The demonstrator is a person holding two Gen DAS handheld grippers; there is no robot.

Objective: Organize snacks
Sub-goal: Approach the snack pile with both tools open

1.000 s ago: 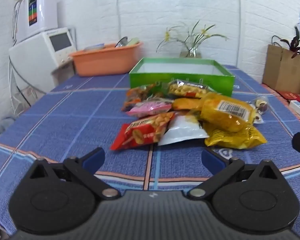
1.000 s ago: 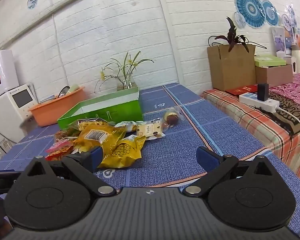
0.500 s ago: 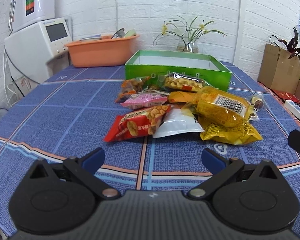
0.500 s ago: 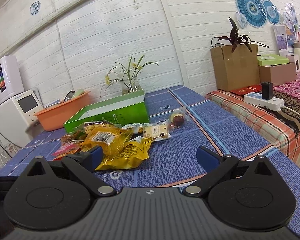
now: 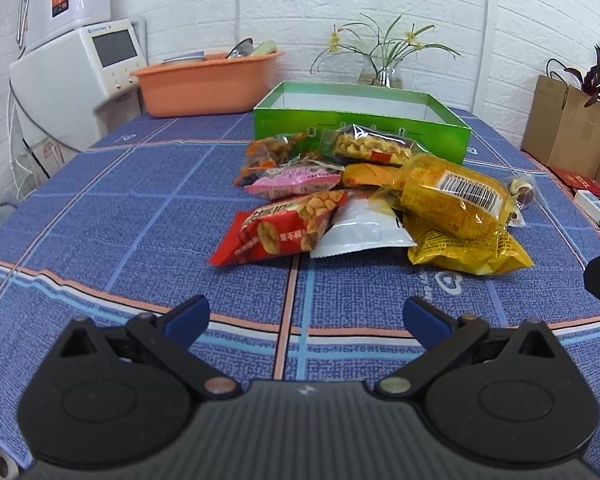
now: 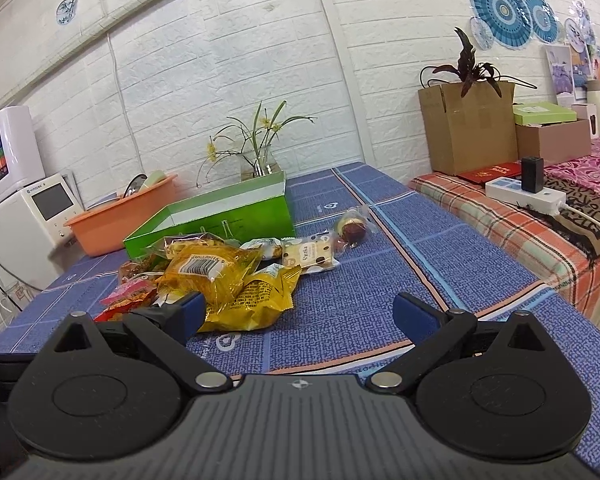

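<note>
A pile of snack packets lies on the blue checked tablecloth [image 5: 119,208]: a red packet [image 5: 277,230], a white packet [image 5: 360,230], yellow packets [image 5: 456,200] [image 6: 215,268], a pink packet [image 5: 295,180] and a clear nut packet [image 5: 374,144]. An open green box [image 5: 360,126] [image 6: 219,216] stands just behind the pile. A small cream packet [image 6: 308,254] and a wrapped round sweet [image 6: 354,228] lie to the pile's right. My left gripper [image 5: 306,316] is open and empty, short of the red packet. My right gripper [image 6: 295,312] is open and empty, right of the yellow packets.
An orange basin [image 5: 207,84] and a white appliance [image 5: 75,68] stand at the back left. A vase of flowers [image 5: 384,64] stands behind the box. A second table to the right holds cardboard boxes [image 6: 466,128] and a power strip [image 6: 526,196].
Both grippers have shifted slightly and the left view now sits closer to the pile. Both stay open and empty. The snacks have not moved.
</note>
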